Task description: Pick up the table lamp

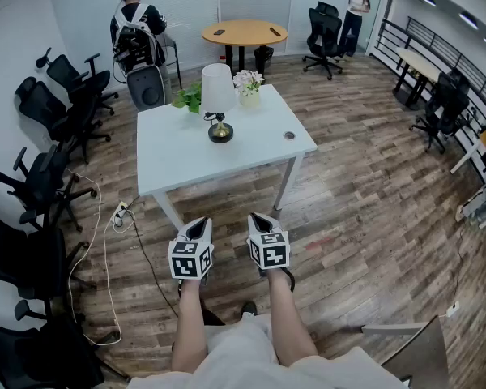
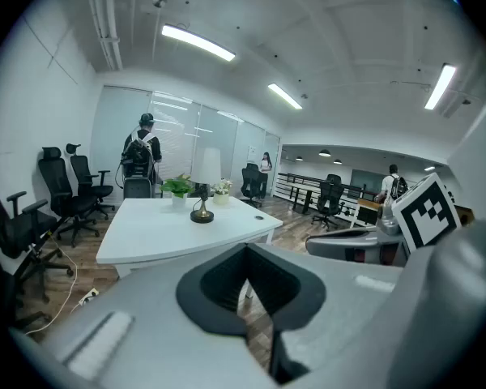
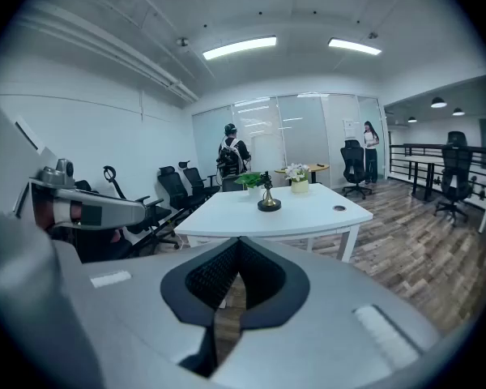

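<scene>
The table lamp, with a white shade (image 1: 217,87) and a dark round base (image 1: 220,133), stands upright near the far middle of the white table (image 1: 186,156). Both gripper views show it far ahead: lamp (image 2: 201,189) in the left one, lamp base (image 3: 268,205) in the right one. My left gripper (image 1: 196,227) and right gripper (image 1: 262,220) are held side by side over the floor, short of the table's near edge. Each one, left gripper (image 2: 245,254) and right gripper (image 3: 240,245), has its jaws together with nothing between them.
A green potted plant (image 1: 189,98) and a pot of flowers (image 1: 249,87) stand behind the lamp. A small round fitting (image 1: 288,135) sits at the table's right. Office chairs (image 1: 44,177) line the left, with a power strip and cables (image 1: 120,214) on the floor. A person (image 1: 138,23) stands beyond.
</scene>
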{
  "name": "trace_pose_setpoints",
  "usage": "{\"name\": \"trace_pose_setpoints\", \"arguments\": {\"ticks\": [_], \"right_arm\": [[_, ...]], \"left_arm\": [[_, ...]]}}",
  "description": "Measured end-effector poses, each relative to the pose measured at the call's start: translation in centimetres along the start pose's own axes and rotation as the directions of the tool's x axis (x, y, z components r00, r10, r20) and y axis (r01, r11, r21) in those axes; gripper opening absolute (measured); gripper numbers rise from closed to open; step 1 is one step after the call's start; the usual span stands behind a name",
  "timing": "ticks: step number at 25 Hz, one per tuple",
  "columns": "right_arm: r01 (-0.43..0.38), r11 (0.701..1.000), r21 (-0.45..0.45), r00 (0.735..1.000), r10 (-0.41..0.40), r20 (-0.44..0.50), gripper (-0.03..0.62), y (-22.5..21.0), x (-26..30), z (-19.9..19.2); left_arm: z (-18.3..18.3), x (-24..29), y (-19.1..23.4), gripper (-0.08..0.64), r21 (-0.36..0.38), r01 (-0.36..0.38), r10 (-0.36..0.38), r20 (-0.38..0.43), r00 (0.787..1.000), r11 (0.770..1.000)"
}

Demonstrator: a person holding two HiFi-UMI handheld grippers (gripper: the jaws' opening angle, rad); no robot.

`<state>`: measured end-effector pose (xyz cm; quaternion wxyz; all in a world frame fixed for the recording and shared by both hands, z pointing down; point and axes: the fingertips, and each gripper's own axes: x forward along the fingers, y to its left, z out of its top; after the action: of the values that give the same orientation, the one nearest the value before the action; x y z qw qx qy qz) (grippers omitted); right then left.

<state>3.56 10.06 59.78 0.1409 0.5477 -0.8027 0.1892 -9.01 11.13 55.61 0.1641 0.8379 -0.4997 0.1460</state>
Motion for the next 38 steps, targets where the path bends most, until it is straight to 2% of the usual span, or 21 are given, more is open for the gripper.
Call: {"name": "trace_pose_setpoints", "arguments": {"ticks": [11, 19, 22, 26, 32, 38], "right_arm": [[0.001, 0.998, 0.058, 1.000, -0.001, 0.005, 0.021, -1.6, -0.3, -1.2], [-0.082, 0.990, 0.113, 0.995, 0.074, 0.070, 0.023, -1.1, -0.1, -0.4], [-0.103, 0.990, 0.100, 0.992, 0.095, 0.081, 0.023, -1.1, -0.2, 0.3], [-0.182, 0.977, 0.110, 0.979, 0.169, 0.112, 0.025, -0.2, -0.4, 0.9], [-0.186, 0.975, 0.121, 0.973, 0.165, 0.162, 0.026, -0.8, 0.0, 1.4], [-0.165, 0.979, 0.120, 0.980, 0.149, 0.134, 0.026, -2.7, 1.7, 2.7]], "left_arm": [[-0.6, 0.3, -0.6, 0.000, 0.012, -0.016, 0.016, -0.010, 1.000, 1.000], [-0.3, 0.2, -1.4, 0.000, 0.028, -0.013, 0.013, -0.006, 1.000, 1.000], [-0.1, 0.1, -1.8, 0.000, 0.007, 0.000, 0.000, -0.001, 1.000, 1.000], [-0.1, 0.2, -1.3, 0.000, -0.024, -0.007, 0.007, -0.008, 1.000, 1.000], [0.2, 1.7, -0.9, 0.000, -0.074, 0.000, 0.002, 0.021, 1.000, 0.997], [2.6, 4.5, -0.7, 0.000, -0.092, 0.048, -0.042, 0.067, 0.997, 0.995]]}}
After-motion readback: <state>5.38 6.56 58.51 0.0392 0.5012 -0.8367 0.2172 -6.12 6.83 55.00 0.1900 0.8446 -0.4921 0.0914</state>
